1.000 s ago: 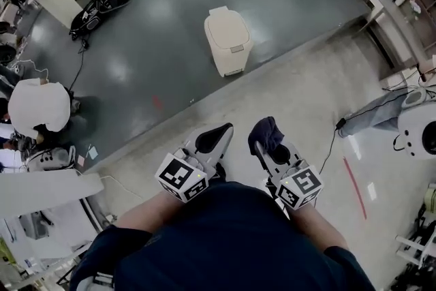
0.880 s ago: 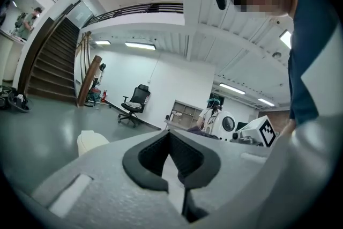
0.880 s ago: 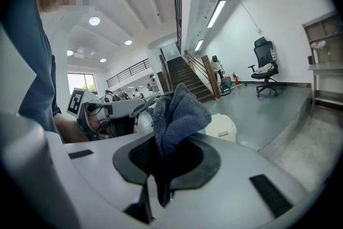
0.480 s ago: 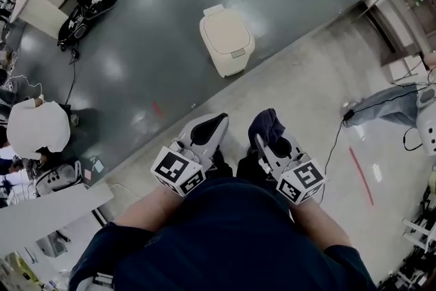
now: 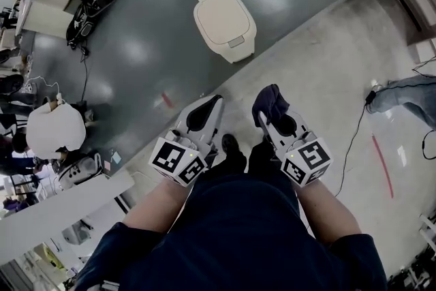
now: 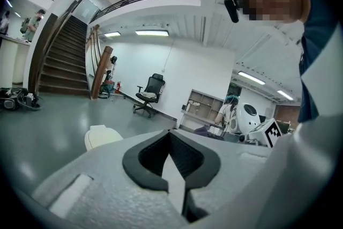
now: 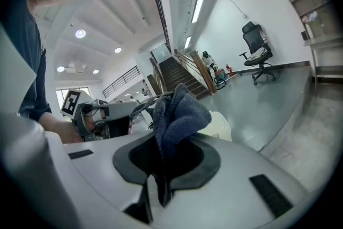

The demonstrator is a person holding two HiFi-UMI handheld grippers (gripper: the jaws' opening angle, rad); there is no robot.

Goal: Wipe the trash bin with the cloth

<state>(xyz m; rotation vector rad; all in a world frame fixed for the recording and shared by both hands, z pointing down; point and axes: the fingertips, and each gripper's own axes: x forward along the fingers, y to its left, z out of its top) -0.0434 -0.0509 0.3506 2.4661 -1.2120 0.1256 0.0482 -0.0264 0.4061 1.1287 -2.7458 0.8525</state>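
Well short of the bin, cloth clamped in the right jaws

Grey floor [image 5: 150,44] fills the head view. The trash bin [image 5: 225,22], cream with its lid down, stands on it well ahead of the person [image 5: 238,235], and nothing touches it. Left hand-held gripper [image 5: 206,111] is clenched on nothing: jaws meet, no gap. Right hand-held gripper [image 5: 276,120] is grasping the cloth [image 5: 270,101], dark blue and bunched above the jaws.

Risks, as I judge them: only a thin fold of cloth sits in the pinch, so a hard scrub across the lid could drag it out. The bin looks light and the floor glossy, so a one-sided push may slide it. The left jaws, closed, can't steady it until they part. The cable [image 5: 351,140] on the floor at the right is a trip hazard.

Views: only the head view gives the gap from person to bin. Only the right gripper view shows the fold running down into the jaw slit. The left gripper view shows its pads empty, which the head view can't settle.
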